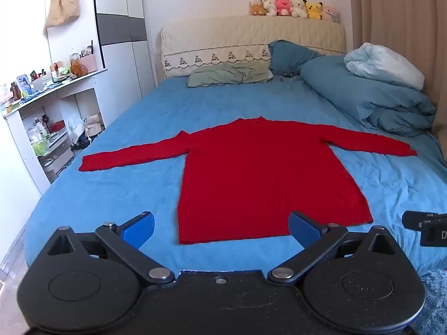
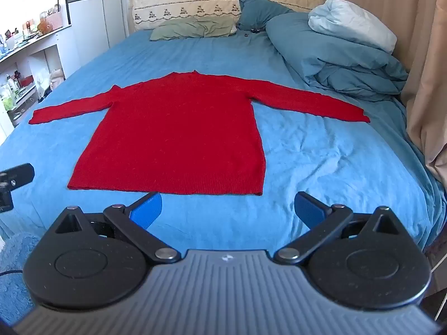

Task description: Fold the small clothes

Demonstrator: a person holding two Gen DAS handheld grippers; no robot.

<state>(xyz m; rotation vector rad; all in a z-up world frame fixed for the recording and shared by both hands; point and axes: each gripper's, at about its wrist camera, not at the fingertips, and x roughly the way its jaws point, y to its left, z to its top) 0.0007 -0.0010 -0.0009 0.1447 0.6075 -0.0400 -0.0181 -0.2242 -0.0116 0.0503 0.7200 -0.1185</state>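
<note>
A red knit sweater (image 1: 251, 173) lies flat on the blue bed sheet (image 1: 125, 195), both sleeves spread sideways and the hem toward me; it also shows in the right wrist view (image 2: 178, 139). My left gripper (image 1: 220, 227) is open and empty, hovering over the near hem, blue pads (image 1: 139, 227) wide apart. My right gripper (image 2: 227, 209) is open and empty just short of the hem's right part. Part of the right gripper (image 1: 427, 229) shows at the left wrist view's right edge, and part of the left gripper (image 2: 14, 181) at the right wrist view's left edge.
A bundled blue duvet (image 1: 371, 95) with a white pillow (image 1: 385, 67) lies at the bed's back right by the curtain (image 2: 424, 69). A green pillow (image 1: 229, 74) and headboard with plush toys (image 1: 293, 8) are at the back. Cluttered white shelves (image 1: 47, 128) stand left of the bed.
</note>
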